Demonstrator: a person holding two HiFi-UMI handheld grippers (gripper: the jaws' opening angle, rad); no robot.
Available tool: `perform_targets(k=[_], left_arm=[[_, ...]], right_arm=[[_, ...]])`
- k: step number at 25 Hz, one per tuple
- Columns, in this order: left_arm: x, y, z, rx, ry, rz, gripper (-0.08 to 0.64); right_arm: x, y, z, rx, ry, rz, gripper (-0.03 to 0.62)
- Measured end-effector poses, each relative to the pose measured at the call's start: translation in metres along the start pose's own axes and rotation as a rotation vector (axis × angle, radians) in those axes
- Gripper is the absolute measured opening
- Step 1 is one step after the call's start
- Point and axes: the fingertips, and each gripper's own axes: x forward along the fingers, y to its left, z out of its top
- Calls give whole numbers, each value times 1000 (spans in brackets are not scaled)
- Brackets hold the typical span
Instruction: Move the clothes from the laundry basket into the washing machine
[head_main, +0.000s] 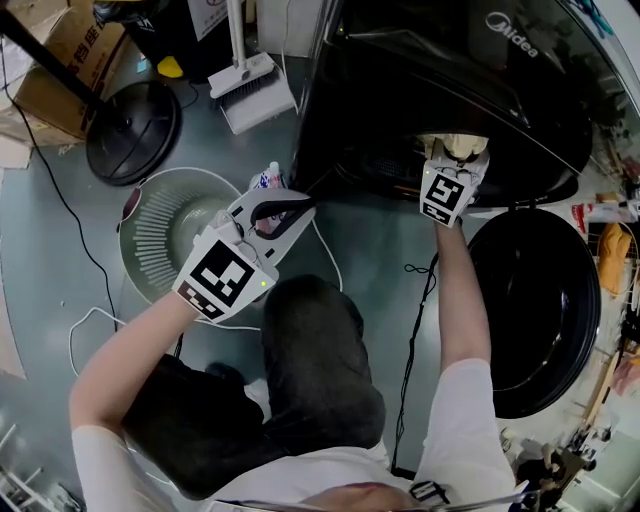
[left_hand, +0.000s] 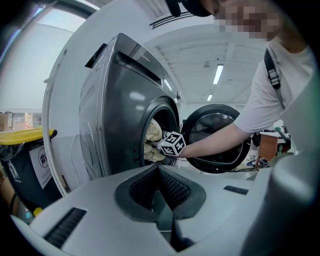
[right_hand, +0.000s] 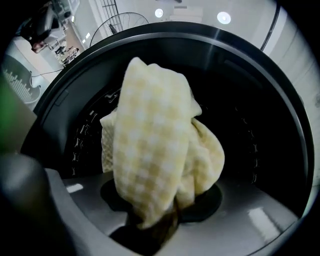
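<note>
A pale yellow checked cloth (right_hand: 155, 145) hangs from my right gripper (right_hand: 160, 220), which is shut on its lower end, in front of the dark drum (right_hand: 260, 125). From above, that gripper (head_main: 452, 175) sits at the mouth of the black washing machine (head_main: 420, 70), the cloth (head_main: 455, 145) just inside. The round door (head_main: 540, 310) stands swung open. My left gripper (head_main: 300, 207) hovers shut and empty over the rim of the white laundry basket (head_main: 165, 230); its pads meet in the left gripper view (left_hand: 161, 192), which also shows the cloth (left_hand: 152, 137) in the opening.
A black round stand base (head_main: 135, 130), a dustpan with a broom (head_main: 250, 90) and cardboard boxes (head_main: 70, 60) lie beyond the basket. Cables (head_main: 415, 330) trail over the grey floor. The person's knee (head_main: 320, 350) is between basket and door. A yellow-lidded bin (left_hand: 20, 137) stands beside the machine.
</note>
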Motion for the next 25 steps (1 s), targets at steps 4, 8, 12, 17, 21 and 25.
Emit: perform_targets(k=[4, 8, 12, 17, 21, 25], left_arm=[[-3, 1, -7, 13, 23, 3, 6], [-5, 1, 0, 2, 5, 12, 6], [-7, 1, 0, -4, 4, 12, 6], [-8, -1, -2, 8, 14, 4, 6], [-10, -3, 4, 9, -1, 4, 6], [-15, -4, 4, -1, -11, 8, 6]], right_arm=[[4, 8, -14, -44, 21, -11, 207], [2, 13, -13, -87, 3, -22, 207], [26, 56, -67, -41, 247, 225, 582], [13, 68, -77, -44, 284, 303, 607], [7, 62, -75, -32, 279, 294, 606], [-2, 58, -66, -27, 272, 293, 606]])
